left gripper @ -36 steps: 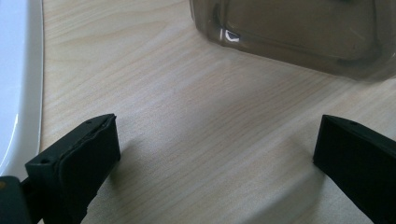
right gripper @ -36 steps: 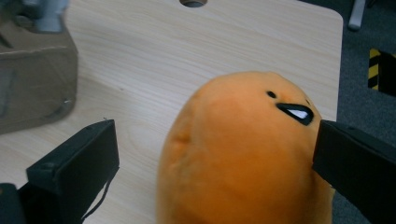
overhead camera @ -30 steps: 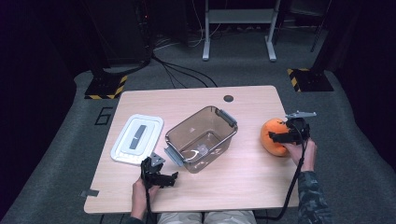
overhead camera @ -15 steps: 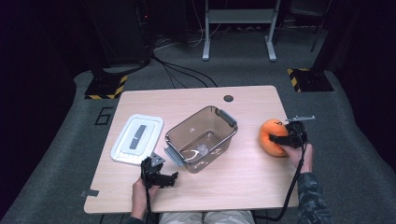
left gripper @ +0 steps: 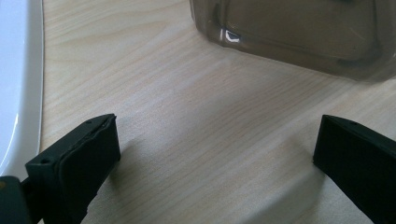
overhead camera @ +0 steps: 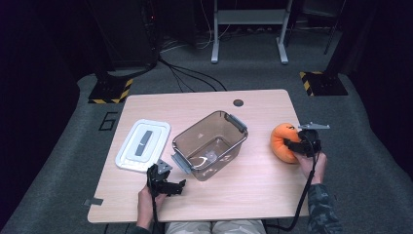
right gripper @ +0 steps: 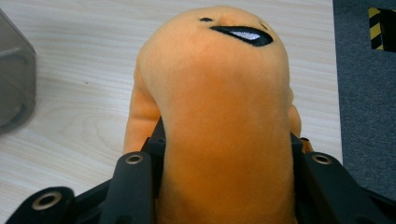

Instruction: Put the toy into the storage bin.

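Right gripper [overhead camera: 296,145] has just been closing and now clamps the orange plush toy with a stitched black mouth [right gripper: 219,107]; in the right gripper view the fabric bulges between and over both jaws, so the pads are biting in. Toy sits on the light wooden table [overhead camera: 253,185] near its right edge, well apart from the clear smoky plastic bin with grey handles [overhead camera: 209,145]. Judgement: soft, light, squashy, not fragile, not slippery; it will deform under grip, so hold across the middle of the body as now, not a floppy end. Right hand comes in from below, gripper pointing across the table toward the toy. Left gripper [left gripper: 215,149] stands open over bare wood, holding nothing, just beside the bin's near corner, with the white rectangular plastic lid [overhead camera: 142,145] to its left.
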`<action>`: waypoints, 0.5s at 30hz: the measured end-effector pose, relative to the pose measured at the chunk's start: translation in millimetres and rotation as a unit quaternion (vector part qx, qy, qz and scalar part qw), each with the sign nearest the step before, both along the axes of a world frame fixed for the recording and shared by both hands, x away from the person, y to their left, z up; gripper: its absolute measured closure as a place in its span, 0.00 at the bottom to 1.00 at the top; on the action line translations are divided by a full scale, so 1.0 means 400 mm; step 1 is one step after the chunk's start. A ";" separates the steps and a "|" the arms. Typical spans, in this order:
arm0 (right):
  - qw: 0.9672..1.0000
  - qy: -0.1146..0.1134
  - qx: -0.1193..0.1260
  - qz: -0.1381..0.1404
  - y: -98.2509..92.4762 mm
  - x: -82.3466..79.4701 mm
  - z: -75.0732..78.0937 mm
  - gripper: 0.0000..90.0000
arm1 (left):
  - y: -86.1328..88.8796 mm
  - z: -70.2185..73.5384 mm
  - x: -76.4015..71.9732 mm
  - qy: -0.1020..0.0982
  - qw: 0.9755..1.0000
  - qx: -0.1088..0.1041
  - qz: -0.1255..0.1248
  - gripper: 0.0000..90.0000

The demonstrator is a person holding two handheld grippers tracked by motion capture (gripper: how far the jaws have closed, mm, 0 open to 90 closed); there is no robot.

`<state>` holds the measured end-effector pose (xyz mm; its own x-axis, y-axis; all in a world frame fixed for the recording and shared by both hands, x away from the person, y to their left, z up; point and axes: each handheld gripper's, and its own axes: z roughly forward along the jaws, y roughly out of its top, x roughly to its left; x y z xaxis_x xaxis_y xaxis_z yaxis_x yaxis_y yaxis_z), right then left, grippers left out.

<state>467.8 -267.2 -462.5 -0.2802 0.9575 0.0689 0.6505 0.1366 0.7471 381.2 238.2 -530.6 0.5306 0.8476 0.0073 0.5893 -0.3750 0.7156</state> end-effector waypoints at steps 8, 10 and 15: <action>1.000 -0.012 0.005 -0.003 0.011 -0.011 0.019 0.61 | 0.000 0.000 0.000 -0.001 1.000 0.001 -0.001 0.00; 1.000 -0.018 -0.006 -0.004 0.020 -0.016 0.029 0.61 | 0.001 0.000 0.000 -0.001 1.000 0.001 -0.002 0.00; 1.000 -0.031 -0.002 0.003 0.032 -0.020 0.057 0.61 | 0.001 0.000 0.000 -0.001 1.000 0.002 -0.002 0.00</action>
